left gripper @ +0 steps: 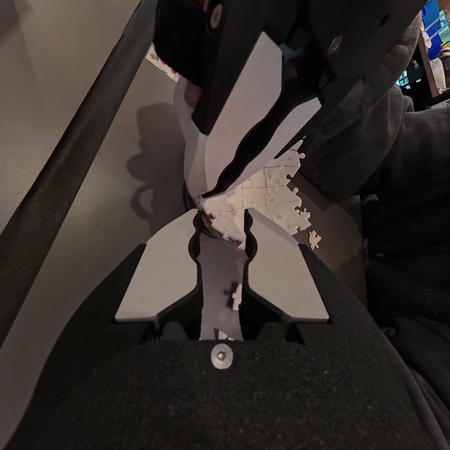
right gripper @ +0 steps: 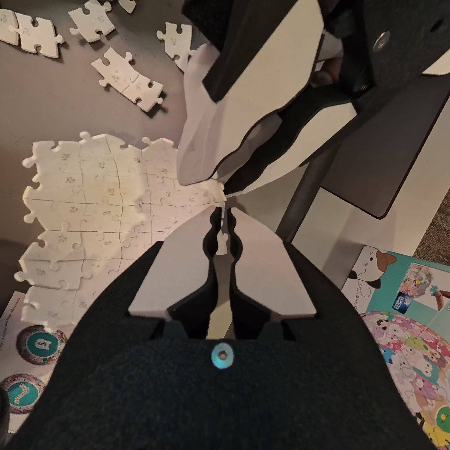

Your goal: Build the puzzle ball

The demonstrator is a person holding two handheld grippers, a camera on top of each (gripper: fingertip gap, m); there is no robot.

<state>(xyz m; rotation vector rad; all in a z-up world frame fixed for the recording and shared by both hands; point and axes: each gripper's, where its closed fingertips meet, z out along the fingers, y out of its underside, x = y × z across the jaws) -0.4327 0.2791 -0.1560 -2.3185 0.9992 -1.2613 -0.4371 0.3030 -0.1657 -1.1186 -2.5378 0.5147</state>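
- In the right wrist view, the right gripper (right gripper: pixel 222 219) was seen nearly pressed together, a single white puzzle piece (right gripper: pixel 222 239) pinched edge-on between its fingers.
- Just beyond its tips, that piece was held against the near edge of the joined sheet of pieces (right gripper: pixel 97 207), which curved like part of a shell, blank numbered side up.
- The left gripper (right gripper: pixel 222 192) was met at the same edge from above; it was clamped on the sheet's rim, as far as could be judged.
- In the left wrist view, the left gripper (left gripper: pixel 222 219) was seen partly spread around the sheet's corner (left gripper: pixel 265 202), so the exact hold could not be told.
- A good share of the ball was judged joined, yet no closed sphere was formed.
- Farther off on the desk (right gripper: pixel 60 109), a joined pair (right gripper: pixel 129 80) and several loose pieces (right gripper: pixel 36 34) were left unattached, so much work was judged to remain.
- The printed box (right gripper: pixel 414 341) was seen to the right.
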